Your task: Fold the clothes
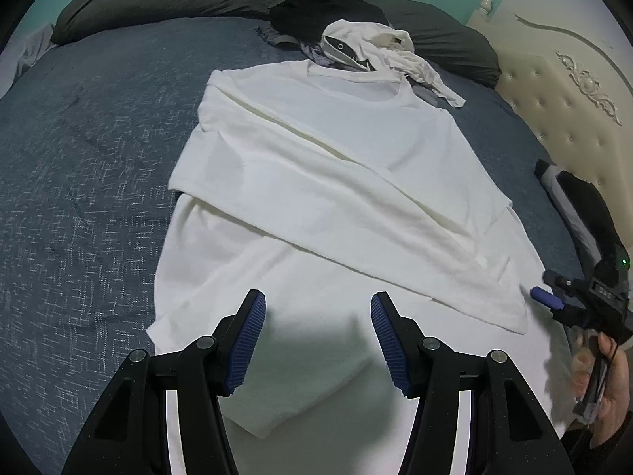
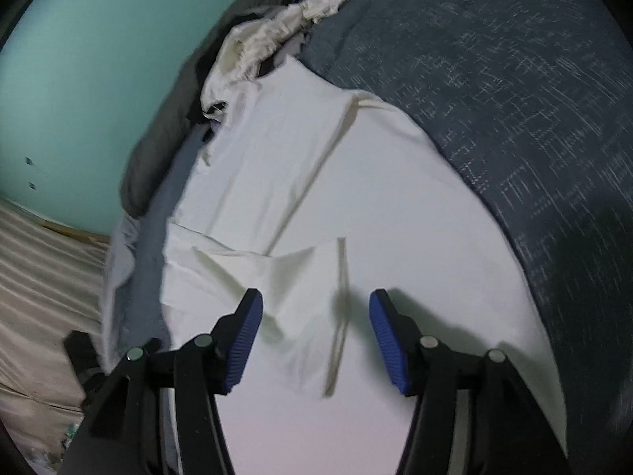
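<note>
**White T-shirt partly folded on the bed, both grippers empty**

White cotton fills the middle of both views: a T-shirt [image 1: 316, 182] lies spread on a dark blue patterned bedspread [image 1: 79, 182], its collar toward the top of the left wrist frame and its hem toward the bottom. One side panel, sleeve included, is already turned across the body, leaving a long diagonal edge that runs from the upper left of the shirt to its lower right. In the right wrist view that same flap shows as a folded corner with a hemmed edge, lying just ahead of the gripper.

Both tools are free of cloth. The left gripper [image 1: 318, 340] hovers over the lower part of the shirt with its jaws about half open and only flat fabric showing between them. The right gripper [image 2: 315, 340] has its jaws parted to much the same width; the flap's edge lies beneath the gap, but the pads do not press on it. From the left camera the right gripper shows at the right edge of the frame, beside the folded corner, held in a hand [image 1: 609, 384].

By my reading, the first lengthwise fold is laid and released. The opposite side remains to be turned in, followed by the crosswise fold from hem to collar. A heap of other clothes [image 1: 368, 47] waits beyond the collar, near a dark duvet [image 1: 178, 0], so more garments appear to be left.
</note>
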A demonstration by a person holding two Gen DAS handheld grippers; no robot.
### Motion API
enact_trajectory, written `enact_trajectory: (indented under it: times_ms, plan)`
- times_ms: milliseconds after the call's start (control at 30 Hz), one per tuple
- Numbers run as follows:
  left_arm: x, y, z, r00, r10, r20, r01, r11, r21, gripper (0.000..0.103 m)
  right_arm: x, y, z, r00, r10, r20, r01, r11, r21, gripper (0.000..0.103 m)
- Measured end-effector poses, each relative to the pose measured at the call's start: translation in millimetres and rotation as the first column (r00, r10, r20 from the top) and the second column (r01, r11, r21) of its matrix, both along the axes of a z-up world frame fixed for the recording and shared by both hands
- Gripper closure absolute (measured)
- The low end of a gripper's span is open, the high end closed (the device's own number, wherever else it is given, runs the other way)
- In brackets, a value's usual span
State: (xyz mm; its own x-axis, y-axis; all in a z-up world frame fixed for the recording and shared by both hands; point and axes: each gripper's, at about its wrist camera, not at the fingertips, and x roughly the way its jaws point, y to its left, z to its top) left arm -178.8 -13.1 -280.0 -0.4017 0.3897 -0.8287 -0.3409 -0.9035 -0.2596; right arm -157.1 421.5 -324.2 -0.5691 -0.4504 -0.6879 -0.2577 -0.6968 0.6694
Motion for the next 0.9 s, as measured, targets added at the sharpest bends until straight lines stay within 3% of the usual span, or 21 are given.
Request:
enact_trajectory:
  times_ms: [300,467,533,633,900]
  plan:
    - [-4,-2,-8,1.000,0.007,0.015,-0.007,1.000,0.002,0.043,-20,-13,-4,0.999,0.053,0.011,-0.054,0.995,0.086,0.048]
    - [-4,-4,-10,1.000,0.010,0.020,-0.010,1.000,0.000,0.043,-25,-21,-9,0.996,0.086,0.017,-0.087,0.990,0.108,0.073]
    - [-4,-4,-10,1.000,0.011,0.020,-0.011,1.000,-0.001,0.043,-25,-22,-10,0.996,0.090,0.007,-0.090,0.989,0.117,0.094]
    - [-4,-6,-9,1.000,0.012,0.020,-0.012,1.000,-0.003,0.043,-22,-19,-8,0.997,0.074,-0.020,-0.072,0.992,0.103,0.099]
    - [-6,-10,-3,1.000,0.027,0.014,-0.027,0.999,-0.019,0.043,5,8,15,0.995,-0.028,-0.099,0.034,0.998,0.060,0.100]
